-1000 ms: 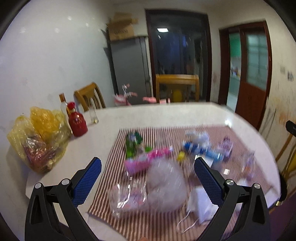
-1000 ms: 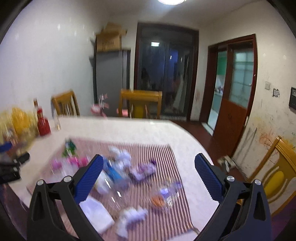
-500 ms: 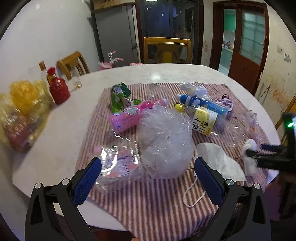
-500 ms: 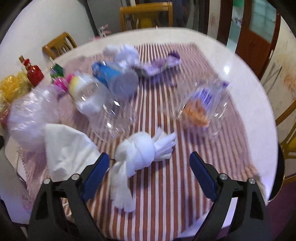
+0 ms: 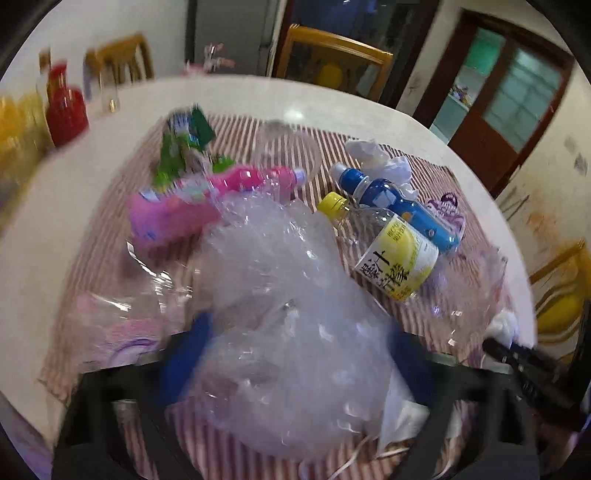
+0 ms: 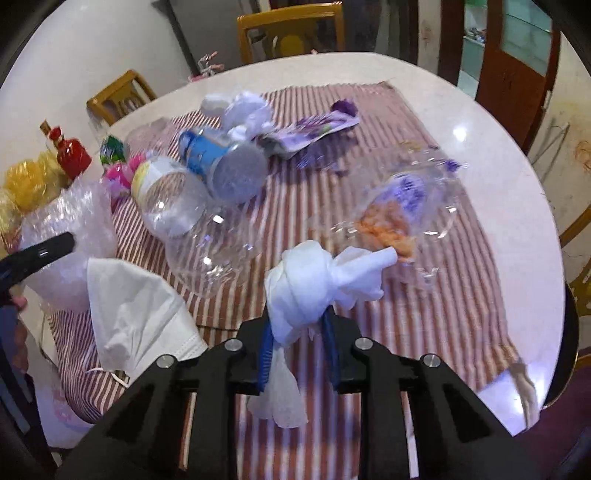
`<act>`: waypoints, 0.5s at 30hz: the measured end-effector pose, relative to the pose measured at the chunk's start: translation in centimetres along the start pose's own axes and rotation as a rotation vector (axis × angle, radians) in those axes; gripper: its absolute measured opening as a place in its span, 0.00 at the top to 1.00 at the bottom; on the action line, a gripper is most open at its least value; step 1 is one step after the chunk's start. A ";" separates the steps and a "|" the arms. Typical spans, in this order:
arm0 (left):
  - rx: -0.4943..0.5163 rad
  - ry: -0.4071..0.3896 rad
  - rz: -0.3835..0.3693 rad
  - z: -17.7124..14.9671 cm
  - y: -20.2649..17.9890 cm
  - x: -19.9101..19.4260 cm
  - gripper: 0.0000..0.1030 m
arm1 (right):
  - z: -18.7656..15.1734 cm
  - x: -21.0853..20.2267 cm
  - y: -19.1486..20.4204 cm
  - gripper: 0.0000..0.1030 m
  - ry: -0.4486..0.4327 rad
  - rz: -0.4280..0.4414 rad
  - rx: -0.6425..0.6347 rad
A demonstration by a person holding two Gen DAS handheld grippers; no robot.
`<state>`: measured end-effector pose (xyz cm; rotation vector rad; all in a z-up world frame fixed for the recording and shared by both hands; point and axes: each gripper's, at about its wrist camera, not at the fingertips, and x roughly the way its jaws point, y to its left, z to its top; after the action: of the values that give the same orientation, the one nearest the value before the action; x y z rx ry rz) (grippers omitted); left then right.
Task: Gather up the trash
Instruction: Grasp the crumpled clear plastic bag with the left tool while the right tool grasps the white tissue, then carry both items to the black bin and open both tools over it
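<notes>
Trash lies on a striped mat (image 6: 424, 314) on a round white table (image 6: 517, 177). My left gripper (image 5: 299, 350) is closing around a crumpled clear plastic bag (image 5: 288, 295), and its blue fingers (image 5: 184, 354) touch the bag's sides. My right gripper (image 6: 297, 328) is closing on a white knotted tissue (image 6: 303, 280), and its pads pinch the lower part. Nearby lie a white face mask (image 6: 129, 306), a yellow-label bottle (image 5: 399, 262), a blue bottle (image 5: 402, 210) and a pink bottle (image 5: 236, 181). The picture is blurred around the left gripper's tips.
A clear tub (image 6: 214, 254) and a clear bag with orange scraps (image 6: 391, 221) lie mid-mat, with a purple wrapper (image 6: 314, 129) and a green wrapper (image 5: 181, 147) farther back. A red bottle (image 5: 66, 110) and a yellow bag (image 6: 29, 181) stand at the left. Wooden chairs (image 6: 291, 29) ring the table.
Both grippers came down from a level view to the table. The left one closed in around the clear bag. The right one shut on the white knotted tissue.
</notes>
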<state>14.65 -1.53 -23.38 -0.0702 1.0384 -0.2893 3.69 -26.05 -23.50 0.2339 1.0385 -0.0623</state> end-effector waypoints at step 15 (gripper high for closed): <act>0.212 -0.299 -0.029 2.4 -5.5 -10.6 0.90 | 2.2 -5.1 -6.4 0.75 -0.193 0.031 0.133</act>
<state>10.59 -4.10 -12.18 0.0619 0.7064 -0.4003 1.95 -33.09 -19.06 0.3577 0.8393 -0.1235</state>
